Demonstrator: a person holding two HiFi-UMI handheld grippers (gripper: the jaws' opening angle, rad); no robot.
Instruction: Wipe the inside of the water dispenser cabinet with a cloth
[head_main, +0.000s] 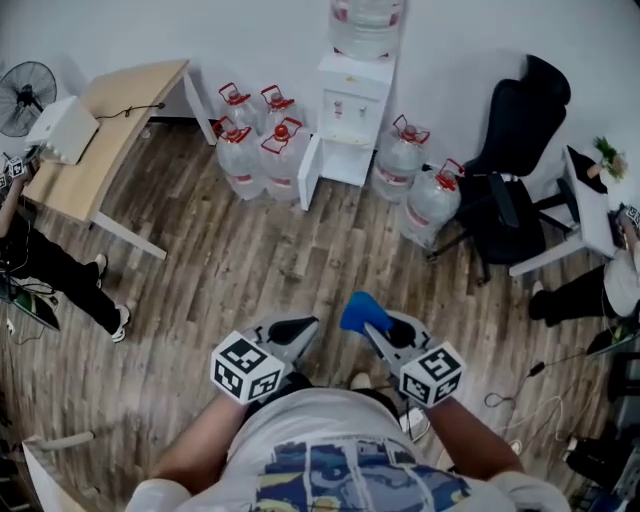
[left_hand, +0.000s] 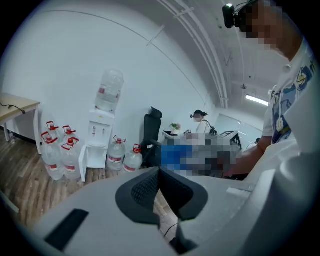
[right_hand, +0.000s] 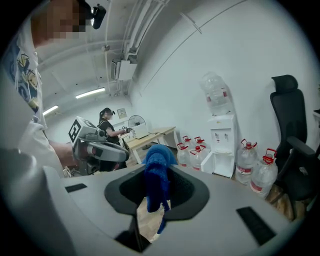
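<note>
We counted one water dispenser (head_main: 347, 120) with one bottle (head_main: 366, 22) on top. Six jugs stood on the floor, four jugs (head_main: 240, 155) at its left and two (head_main: 432, 205) at its right. There were two grippers, the left gripper (head_main: 300, 330) and the right gripper (head_main: 374, 330). We also counted one cloth (head_main: 360, 310), one chair (head_main: 515, 140), one fan (head_main: 25, 95) and one wooden desk (head_main: 110, 130).

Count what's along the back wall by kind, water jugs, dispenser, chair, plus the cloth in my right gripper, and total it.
Water dispenser: 1
Water jug on top of it: 1
Water jugs on the floor: 6
Black office chair: 1
Blue cloth: 1
Total: 10
</note>
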